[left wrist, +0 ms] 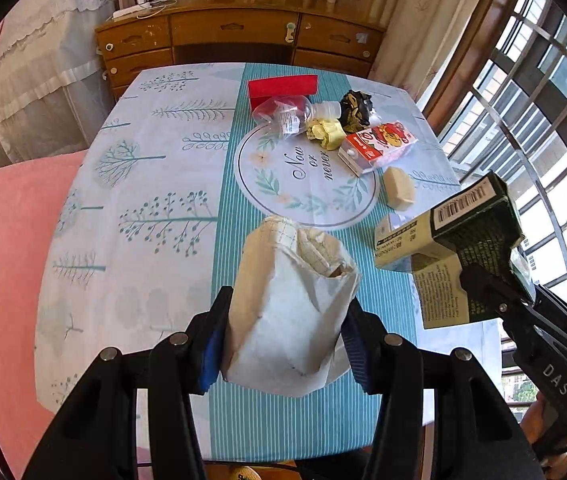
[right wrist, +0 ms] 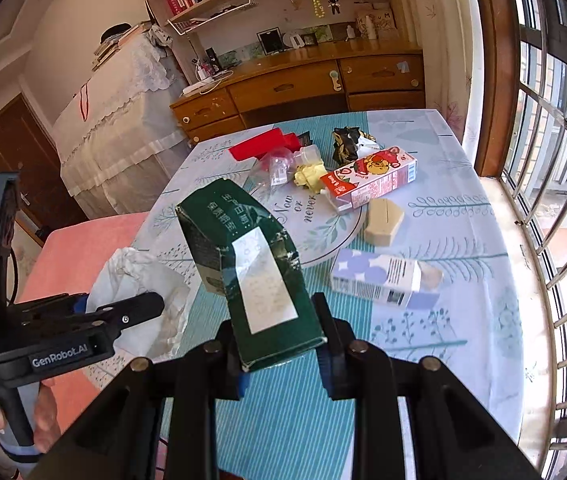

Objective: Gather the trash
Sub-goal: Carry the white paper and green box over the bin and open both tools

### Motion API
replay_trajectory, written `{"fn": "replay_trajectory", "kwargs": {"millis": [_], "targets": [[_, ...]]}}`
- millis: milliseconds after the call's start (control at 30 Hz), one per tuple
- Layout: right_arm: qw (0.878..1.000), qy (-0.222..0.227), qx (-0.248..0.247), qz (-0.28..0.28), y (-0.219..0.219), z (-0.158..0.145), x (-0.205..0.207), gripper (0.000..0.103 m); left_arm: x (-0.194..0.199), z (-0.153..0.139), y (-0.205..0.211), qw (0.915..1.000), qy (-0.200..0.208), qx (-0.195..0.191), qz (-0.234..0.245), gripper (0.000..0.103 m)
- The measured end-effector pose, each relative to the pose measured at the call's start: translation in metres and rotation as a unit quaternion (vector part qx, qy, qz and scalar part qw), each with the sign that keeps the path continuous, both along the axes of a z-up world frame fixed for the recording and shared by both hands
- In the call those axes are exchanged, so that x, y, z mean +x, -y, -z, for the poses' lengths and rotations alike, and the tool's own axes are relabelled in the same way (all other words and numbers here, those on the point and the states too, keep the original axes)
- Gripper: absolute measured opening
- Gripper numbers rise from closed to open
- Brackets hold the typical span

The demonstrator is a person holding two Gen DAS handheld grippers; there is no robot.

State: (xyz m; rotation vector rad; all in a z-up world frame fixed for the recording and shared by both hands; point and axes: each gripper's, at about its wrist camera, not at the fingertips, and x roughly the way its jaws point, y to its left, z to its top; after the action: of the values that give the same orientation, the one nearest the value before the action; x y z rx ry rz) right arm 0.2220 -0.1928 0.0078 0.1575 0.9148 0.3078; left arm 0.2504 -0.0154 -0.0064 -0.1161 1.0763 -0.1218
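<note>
We see left gripper (left wrist: 287,344) clamped on crumpled paper bag (left wrist: 287,320), right gripper (right wrist: 281,344) pinching dark green carton (right wrist: 259,280), both lifted above table (left wrist: 143,240), more trash on it: red juice box (right wrist: 371,180), bottle (left wrist: 283,114), lilac carton (right wrist: 379,280)

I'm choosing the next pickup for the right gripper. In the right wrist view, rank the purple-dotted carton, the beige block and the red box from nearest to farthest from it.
From the right gripper, shut on the green carton:
1. Purple-dotted carton, lying just ahead, to the right.
2. Beige block, beyond it, beside the round mat.
3. Red box, at the table's far end, to the left.
</note>
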Motion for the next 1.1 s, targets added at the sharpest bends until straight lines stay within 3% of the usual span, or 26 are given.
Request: {"fn": "replay_trajectory", "kwargs": {"millis": [167, 367, 633, 833, 1100], "targets": [[1.0, 0.004, -0.011, 0.012, -0.029, -0.005, -0.075, 0.026, -0.087, -0.015, -0.022, 0.9993, 0.016, 0.01, 0.031, 0.049], [1.0, -0.016, -0.022, 0.011, -0.062, 0.007, -0.158, 0.026, -0.179, -0.013, -0.054, 0.9984, 0.029, 0.024, 0.041, 0.049], [0.996, -0.068, -0.049, 0.007, -0.074, 0.034, -0.215, 0.026, -0.242, 0.018, -0.078, 0.9994, -0.016, 0.021, 0.024, 0.05], [0.991, -0.121, -0.057, 0.005, -0.076, 0.082, -0.236, 0.026, -0.259, 0.066, -0.071, 0.9982, -0.056, 0.013, 0.017, 0.05], [0.977, -0.202, -0.049, 0.049, -0.062, 0.196, -0.234, 0.026, -0.255, 0.178, -0.05, 0.9928, -0.119, 0.012, 0.006, 0.051]]}}
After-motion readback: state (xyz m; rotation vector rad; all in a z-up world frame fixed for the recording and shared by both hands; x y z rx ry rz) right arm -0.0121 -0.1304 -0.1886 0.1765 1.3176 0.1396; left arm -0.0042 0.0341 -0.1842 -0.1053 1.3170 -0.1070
